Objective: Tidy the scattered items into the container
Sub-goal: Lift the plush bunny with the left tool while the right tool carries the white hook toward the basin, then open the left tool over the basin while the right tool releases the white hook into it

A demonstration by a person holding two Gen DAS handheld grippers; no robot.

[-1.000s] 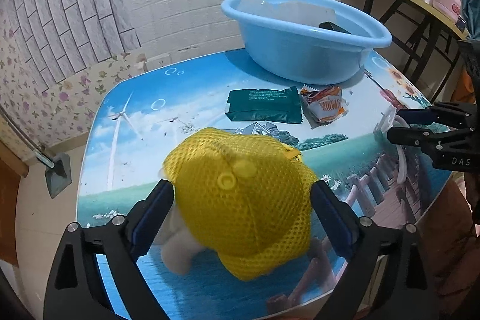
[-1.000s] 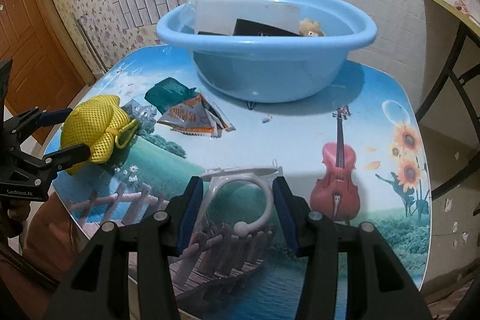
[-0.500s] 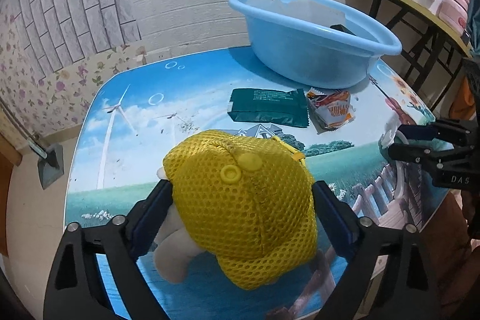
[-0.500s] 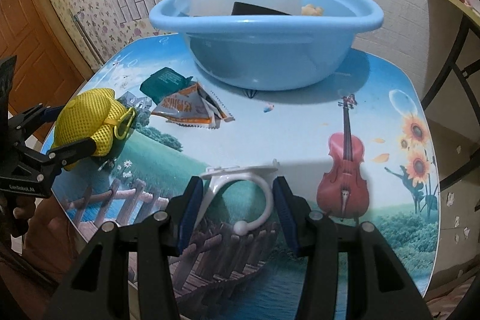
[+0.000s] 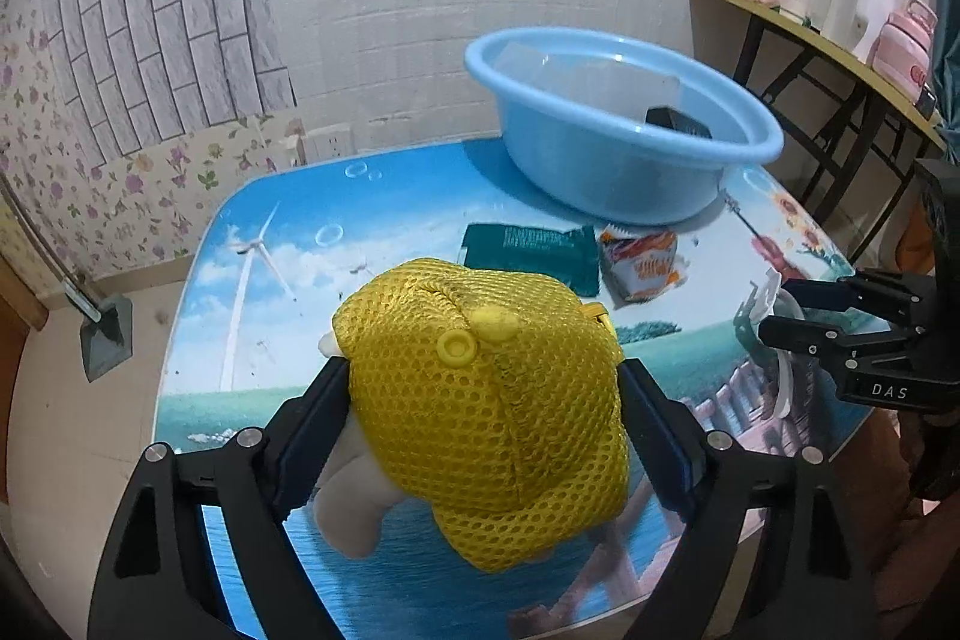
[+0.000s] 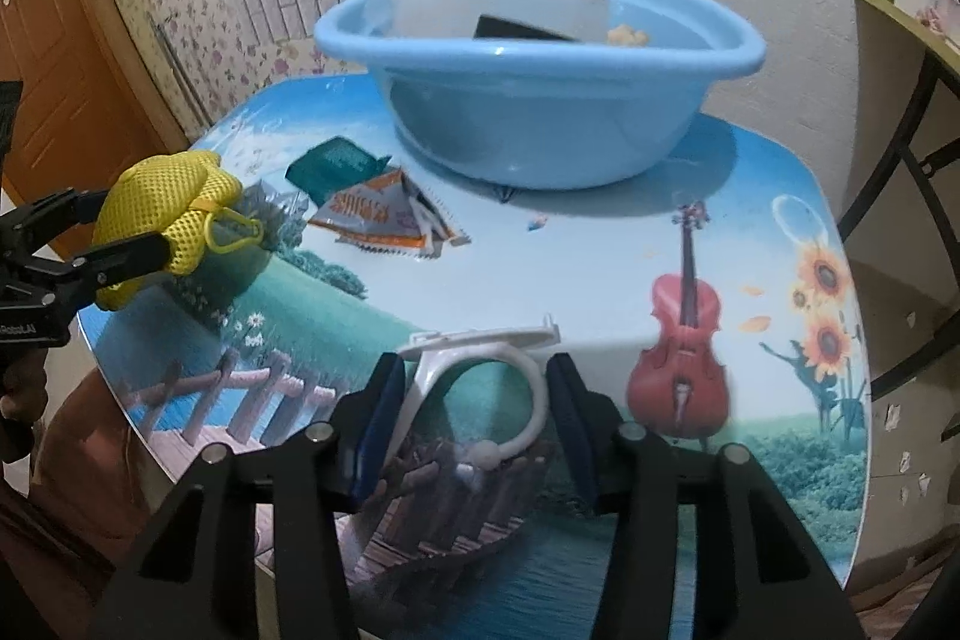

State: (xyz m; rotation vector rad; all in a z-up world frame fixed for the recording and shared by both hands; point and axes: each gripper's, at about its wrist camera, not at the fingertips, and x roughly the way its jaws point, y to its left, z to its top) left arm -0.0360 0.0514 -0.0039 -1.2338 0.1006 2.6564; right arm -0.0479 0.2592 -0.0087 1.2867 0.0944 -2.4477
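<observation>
A soft toy in a yellow mesh cap (image 5: 486, 400) sits between the pads of my left gripper (image 5: 483, 382). Its jaws are closing and both pads press on the cap. In the right wrist view the cap (image 6: 168, 214) hangs just above the table's left edge in the left gripper (image 6: 120, 226). My right gripper (image 6: 474, 376) is shut on a white plastic hook (image 6: 480, 340), a ring with a flat bar. The blue basin (image 6: 540, 64) stands at the back. A green packet (image 5: 528, 250) and an orange snack packet (image 5: 645, 268) lie in front of it.
The table (image 6: 600, 250) has a printed picture top. The basin holds a black item (image 5: 675, 121), a clear sheet and a small tan thing. A shelf on a black frame (image 5: 840, 40) stands at the right, a brown door (image 6: 36, 70) at the left.
My left jaws have narrowed onto the yellow cap, and that view has rolled slightly. The right gripper keeps its hold on the white hook and has barely moved.
</observation>
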